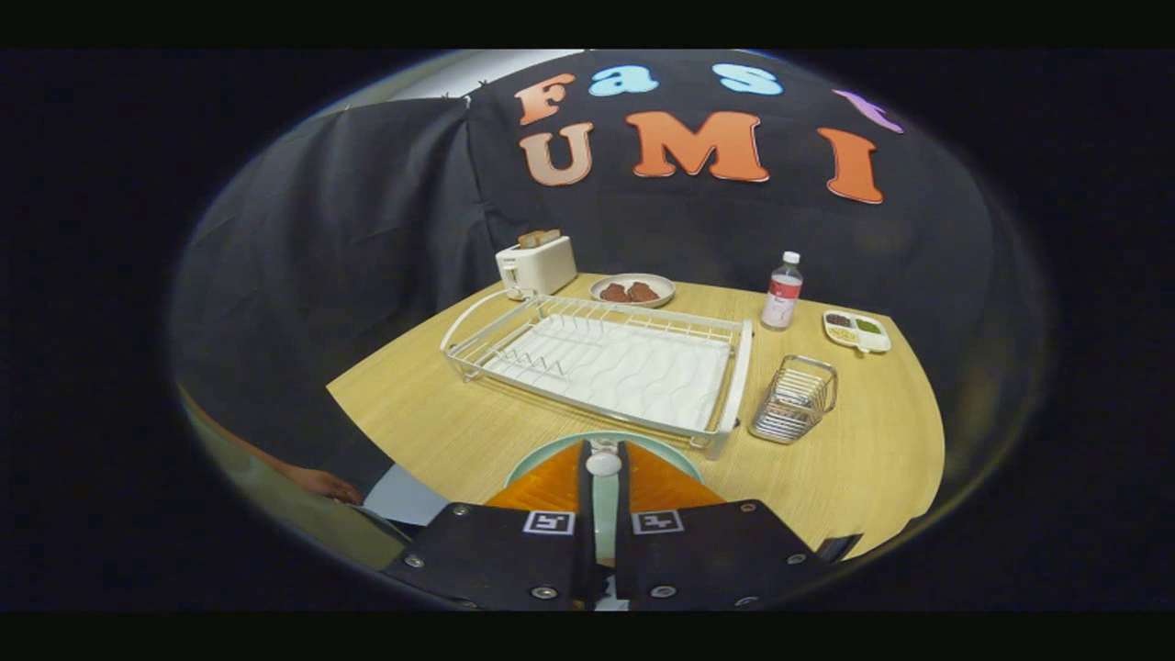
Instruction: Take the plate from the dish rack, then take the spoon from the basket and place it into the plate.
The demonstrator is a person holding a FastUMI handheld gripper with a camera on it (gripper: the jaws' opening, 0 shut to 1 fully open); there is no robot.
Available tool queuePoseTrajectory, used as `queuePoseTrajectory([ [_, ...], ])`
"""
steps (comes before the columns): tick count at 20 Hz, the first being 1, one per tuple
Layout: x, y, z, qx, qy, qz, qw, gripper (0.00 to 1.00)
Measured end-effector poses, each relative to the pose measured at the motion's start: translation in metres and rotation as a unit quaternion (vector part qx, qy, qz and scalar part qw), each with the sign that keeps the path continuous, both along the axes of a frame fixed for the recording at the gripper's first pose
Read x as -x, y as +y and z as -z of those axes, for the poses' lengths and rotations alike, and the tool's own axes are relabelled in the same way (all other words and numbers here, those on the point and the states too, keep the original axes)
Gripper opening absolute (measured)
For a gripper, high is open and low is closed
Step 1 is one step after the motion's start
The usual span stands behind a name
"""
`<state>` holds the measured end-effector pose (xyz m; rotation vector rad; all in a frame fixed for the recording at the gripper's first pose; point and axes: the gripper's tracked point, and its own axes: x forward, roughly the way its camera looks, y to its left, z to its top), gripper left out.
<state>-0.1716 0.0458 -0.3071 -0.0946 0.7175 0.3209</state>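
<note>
Gripper: my gripper has its fingers drawn close together on a slim white spoon, whose rounded end shows right at the tips; I read both fingers as pressing on it.
Plate: the pale green round plate lies flat on the light wooden table, directly under the fingers and just in front of the rack, so I judge it is already out of the rack.
Dish rack: the white wire dish rack with its wavy white drain tray stands beyond the plate, with no dishes in it.
Basket: the small chrome wire basket stands just beside the rack's near corner; I can't tell whether anything is left inside.
Stage: as I judge it, the spoon is over the plate and only the release remains.
Risk, drop height: I can't gauge how far the spoon hangs above the plate; letting go too high could make it bounce off the rim onto the table.
Risk, aim: the plate's far edge lies close to the rack frame, so a forward drift could land the spoon against the wire.
Risk, shove: pressing down on the plate could make it slide.
Bystanders: a white toaster, a dish of brown food, a clear bottle and a divided condiment tray sit well beyond.
</note>
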Motion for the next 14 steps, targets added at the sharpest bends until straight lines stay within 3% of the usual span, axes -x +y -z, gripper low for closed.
queuePoseTrajectory([
  [9, 0.006, 0.01, 0.033, 0.01, 0.023, -0.028, 0.999, 0.09],
  [14, 0.013, -0.008, 0.043, 0.003, 0.047, -0.004, 0.999, 0.11],
])
